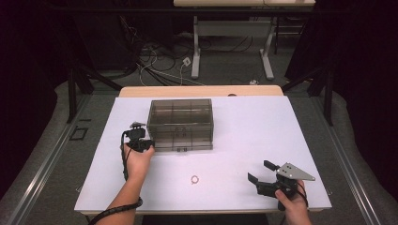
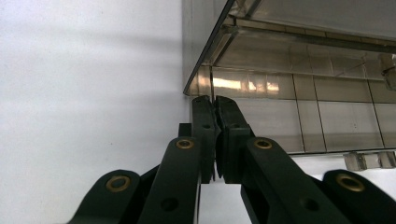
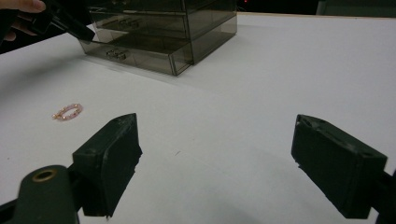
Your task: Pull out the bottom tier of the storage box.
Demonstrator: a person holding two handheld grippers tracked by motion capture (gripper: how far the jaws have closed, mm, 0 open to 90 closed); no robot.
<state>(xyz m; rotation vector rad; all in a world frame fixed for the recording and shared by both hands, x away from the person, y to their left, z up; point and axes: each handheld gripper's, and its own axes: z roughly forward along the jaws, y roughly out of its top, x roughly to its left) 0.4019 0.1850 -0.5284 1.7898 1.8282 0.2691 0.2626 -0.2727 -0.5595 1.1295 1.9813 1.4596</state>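
The left gripper [image 1: 139, 143], jaws together, touches the smoky drawer box's [image 1: 180, 123] near-left corner; pushing could skid the box; the bead bracelet [image 1: 195, 179] lies near-centre; the right gripper [image 1: 263, 174] gapes empty near-right.

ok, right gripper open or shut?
Open. Right gripper has its jaws spread wide over bare table, nothing between them; the bracelet lies off to the side.
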